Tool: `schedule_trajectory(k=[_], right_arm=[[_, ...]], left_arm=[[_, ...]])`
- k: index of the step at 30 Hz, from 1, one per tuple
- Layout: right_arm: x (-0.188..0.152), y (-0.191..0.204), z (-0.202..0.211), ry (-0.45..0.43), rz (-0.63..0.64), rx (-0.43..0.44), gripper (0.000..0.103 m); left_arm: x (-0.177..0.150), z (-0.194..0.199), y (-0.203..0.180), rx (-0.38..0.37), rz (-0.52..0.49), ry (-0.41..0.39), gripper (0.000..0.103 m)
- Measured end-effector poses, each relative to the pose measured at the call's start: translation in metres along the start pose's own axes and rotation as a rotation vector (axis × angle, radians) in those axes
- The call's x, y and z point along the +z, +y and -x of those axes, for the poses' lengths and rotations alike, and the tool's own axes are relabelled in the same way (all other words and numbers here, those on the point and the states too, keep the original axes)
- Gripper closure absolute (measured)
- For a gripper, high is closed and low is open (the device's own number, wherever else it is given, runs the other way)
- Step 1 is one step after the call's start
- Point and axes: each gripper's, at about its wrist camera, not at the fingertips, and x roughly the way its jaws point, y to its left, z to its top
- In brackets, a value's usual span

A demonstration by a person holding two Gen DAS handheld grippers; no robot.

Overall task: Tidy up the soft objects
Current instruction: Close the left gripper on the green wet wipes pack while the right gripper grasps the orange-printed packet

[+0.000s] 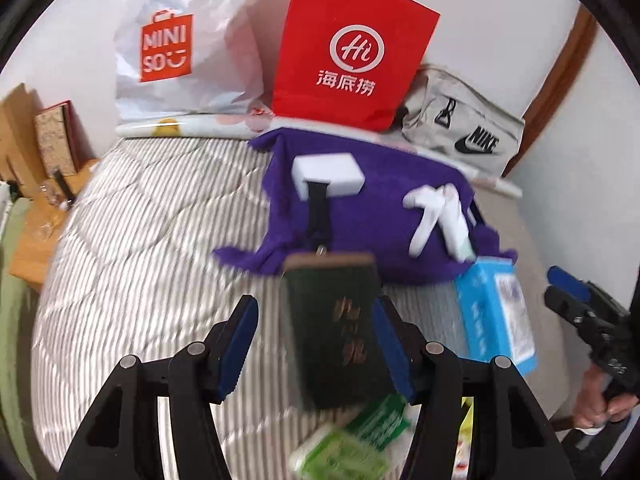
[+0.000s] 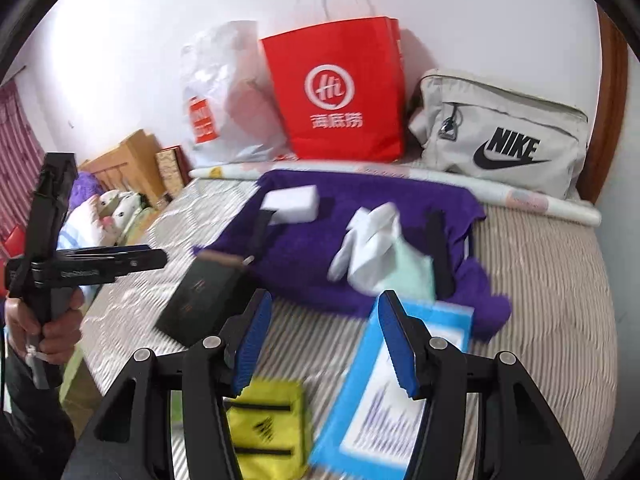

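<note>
Fuzzy purple cloth [image 2: 360,216] on a ribbed quilt [image 2: 540,280] — glossy red paper bag [image 2: 340,92], matt white foam block [image 2: 290,200].

Bright, even daylight fills both fisheye views, with soft shadows. Straight lines bow toward the dark circular rims. Motion blur smears the striped quilt [image 1: 132,248] and nearer items (most of all the blue box [image 2: 384,392]); the distant wall [image 2: 480,8] stays sharper.
</note>
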Motion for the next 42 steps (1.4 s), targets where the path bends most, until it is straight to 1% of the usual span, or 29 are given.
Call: schedule_trajectory(k=[4,7,9,12,14,16,18,19,20,22,23,24,25,27,28,31,34,36,38,42], right_arm=[[-0.028,0.016,0.018,-0.004,-0.005,0.037,0.048],[-0.053,0.031,0.023,0.026,-0.003,0.082,0.048],[-0.069,0.043,0.022,0.053,0.025,0.082,0.048],[-0.091,0.056,0.019,0.081,0.052,0.068,0.048],[-0.103,0.062,0.017,0.097,0.047,0.087,0.052],[-0.112,0.068,0.012,0.119,0.047,0.105,0.06],[-0.117,0.073,0.009,0.125,0.052,0.113,0.063],[-0.12,0.076,0.006,0.127,0.063,0.113,0.067],[-0.122,0.079,0.002,0.132,0.081,0.104,0.069],[-0.127,0.084,-0.006,0.146,0.106,0.073,0.076],[-0.129,0.085,-0.011,0.156,0.115,0.062,0.078],[-0.131,0.086,-0.014,0.167,0.119,0.056,0.084],[-0.132,0.085,-0.016,0.171,0.119,0.054,0.094],[-0.135,0.085,-0.015,0.153,0.126,0.063,0.096],[-0.135,0.084,-0.011,0.137,0.131,0.067,0.099],[-0.135,0.08,0.001,0.111,0.121,0.107,0.099],[-0.136,0.073,0.01,0.095,0.101,0.121,0.099],[-0.138,0.067,0.019,0.085,0.087,0.115,0.099],[-0.14,0.061,0.035,0.055,0.081,0.105,0.099],[-0.142,0.043,0.065,-0.003,0.063,0.058,0.099]], left_arm=[[-0.031,0.007,0.007,-0.019,0.023,0.024,0.045],[-0.051,0.005,0.014,-0.027,0.055,0.054,0.045],[-0.062,0.003,0.017,-0.047,0.072,0.068,0.045],[-0.08,0.002,0.02,-0.055,0.089,0.088,0.045],[-0.088,0.002,0.02,-0.062,0.086,0.095,0.045],[-0.095,0.0,0.02,-0.059,0.086,0.099,0.044],[-0.102,-0.002,0.021,-0.06,0.092,0.109,0.044],[-0.106,-0.004,0.021,-0.062,0.094,0.113,0.044],[-0.109,-0.005,0.021,-0.064,0.095,0.116,0.044],[-0.113,-0.007,0.021,-0.065,0.098,0.126,0.044],[-0.116,-0.008,0.021,-0.066,0.099,0.133,0.044],[-0.118,-0.008,0.022,-0.066,0.1,0.135,0.044],[-0.119,-0.008,0.022,-0.065,0.1,0.137,0.044],[-0.122,-0.008,0.022,-0.059,0.098,0.14,0.044],[-0.123,-0.009,0.022,-0.055,0.097,0.141,0.044],[-0.123,-0.009,0.021,-0.039,0.09,0.142,0.044],[-0.123,-0.009,0.02,-0.029,0.09,0.127,0.044],[-0.125,-0.01,0.015,-0.028,0.074,0.129,0.044],[-0.127,-0.012,0.01,-0.019,0.056,0.12,0.044],[-0.126,-0.017,-0.002,-0.017,0.014,0.117,0.044]])
